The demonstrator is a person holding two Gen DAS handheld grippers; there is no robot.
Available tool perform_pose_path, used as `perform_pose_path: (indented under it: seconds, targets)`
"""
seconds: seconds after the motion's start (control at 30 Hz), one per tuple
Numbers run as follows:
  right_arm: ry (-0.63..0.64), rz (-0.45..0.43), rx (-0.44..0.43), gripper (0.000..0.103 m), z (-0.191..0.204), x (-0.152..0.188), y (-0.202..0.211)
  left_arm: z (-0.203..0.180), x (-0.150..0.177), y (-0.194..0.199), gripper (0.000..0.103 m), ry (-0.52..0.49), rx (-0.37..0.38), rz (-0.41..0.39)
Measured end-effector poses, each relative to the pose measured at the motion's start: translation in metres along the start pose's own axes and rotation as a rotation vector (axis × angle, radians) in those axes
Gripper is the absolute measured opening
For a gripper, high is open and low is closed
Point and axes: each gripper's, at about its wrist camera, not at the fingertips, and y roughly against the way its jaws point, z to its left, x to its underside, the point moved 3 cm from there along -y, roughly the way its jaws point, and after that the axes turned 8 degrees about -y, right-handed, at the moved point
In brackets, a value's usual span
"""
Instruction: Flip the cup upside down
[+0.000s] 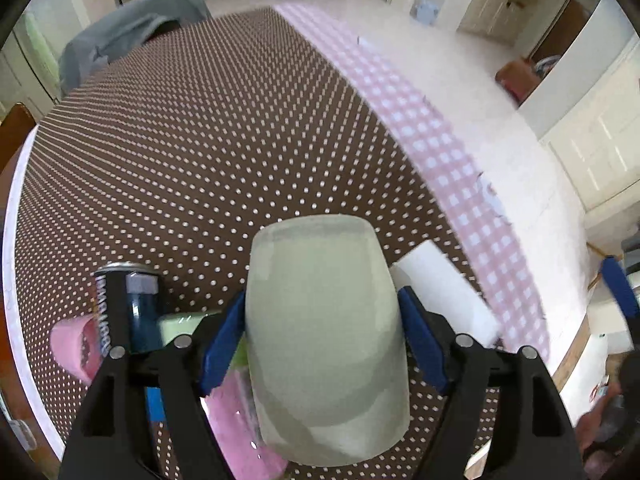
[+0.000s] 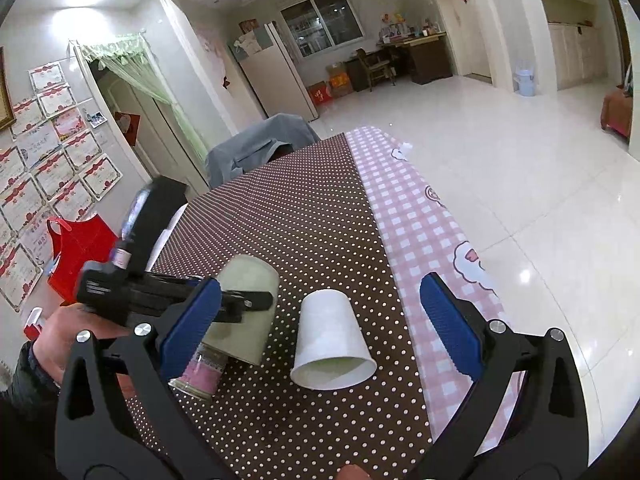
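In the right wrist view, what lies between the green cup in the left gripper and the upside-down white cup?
Nothing: only bare dotted tablecloth separates the green cup from the white cup, as the right wrist view shows.

On the counter, an inverted paper cup stands right of the gripper-held cup, nearer the counter's right edge.

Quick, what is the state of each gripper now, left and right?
Left gripper: closed on the green cup, held above the table.
Right gripper: open, holding nothing; the white cup lies between its fingers.
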Motion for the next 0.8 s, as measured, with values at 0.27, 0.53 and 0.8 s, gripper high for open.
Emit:
perform_pose_path:
  seconds: [0.27,0.53,0.8]
  targets:
    - [0.037,-0.044,-0.014,0.097,0.021,0.016,0.026,-0.012,0.047,0.084,0.074,0.004,-0.007,-0.200]
    - [0.084,-0.048,-0.048,0.097,0.040,0.061,0.044,-0.009,0.135,0.134,0.074,0.039,-0.028,-0.317]
    - [0.135,-0.013,-0.085,0.097,0.052,0.103,0.054,-0.003,0.201,0.111,0.074,0.130,-0.020,-0.311]
